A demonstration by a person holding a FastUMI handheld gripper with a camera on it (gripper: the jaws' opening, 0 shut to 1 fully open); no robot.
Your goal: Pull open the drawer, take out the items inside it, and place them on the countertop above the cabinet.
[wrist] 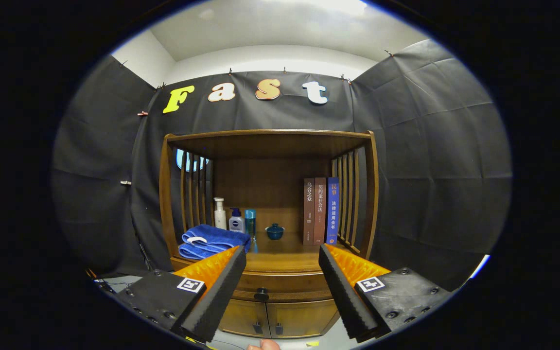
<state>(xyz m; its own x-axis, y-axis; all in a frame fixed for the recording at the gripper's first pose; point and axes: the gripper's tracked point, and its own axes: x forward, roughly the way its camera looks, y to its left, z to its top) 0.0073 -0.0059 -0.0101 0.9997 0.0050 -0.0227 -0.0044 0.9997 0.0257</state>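
Between the spread claw (pixel 282 272) fingers sits the closed drawer (pixel 280 283).

The gripper view looked straight ahead from a short way off, about level with the countertop (pixel 280 260) of the wooden cabinet (pixel 269 194), past the gripper (pixel 282 257) whose fingers stood spread apart, touching nothing.

Bright ceiling glare overhead; shelf interior shadowed; fisheye bends edges; sharp focus.
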